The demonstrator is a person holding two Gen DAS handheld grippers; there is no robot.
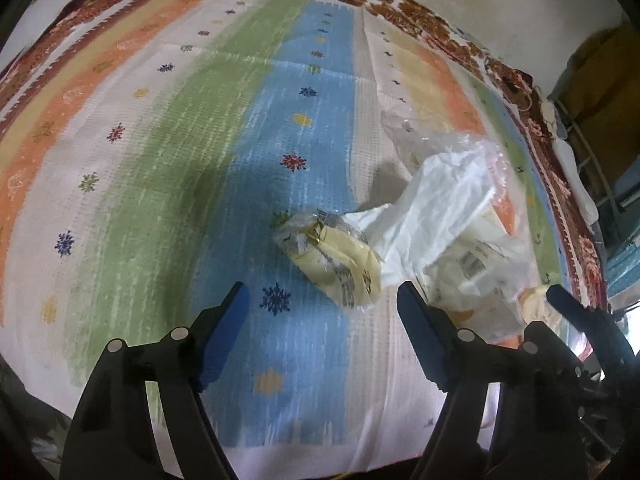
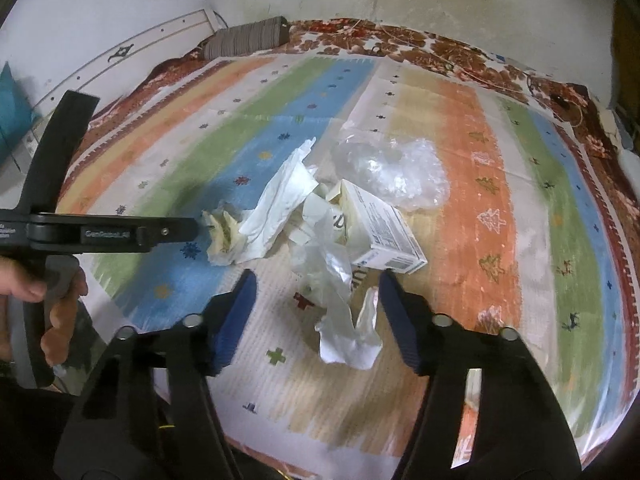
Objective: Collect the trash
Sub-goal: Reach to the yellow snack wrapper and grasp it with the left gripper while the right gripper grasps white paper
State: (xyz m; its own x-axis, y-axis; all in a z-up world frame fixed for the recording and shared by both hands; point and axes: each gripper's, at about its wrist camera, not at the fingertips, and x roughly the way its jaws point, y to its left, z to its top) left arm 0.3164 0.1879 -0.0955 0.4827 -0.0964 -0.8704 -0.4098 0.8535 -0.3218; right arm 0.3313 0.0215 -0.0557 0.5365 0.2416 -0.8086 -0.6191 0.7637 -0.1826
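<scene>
While angled down, both fingers (image 1: 324,308) (image 2: 318,300) spread, above trash (image 2: 344,240)

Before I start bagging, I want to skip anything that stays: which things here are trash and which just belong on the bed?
Trash:
- yellow crumpled wrapper
- white tissue paper
- torn carton
- clear plastic bag
- crumpled white paper

Staying:
- striped bedsheet
- floral blanket
- striped pillow
</scene>
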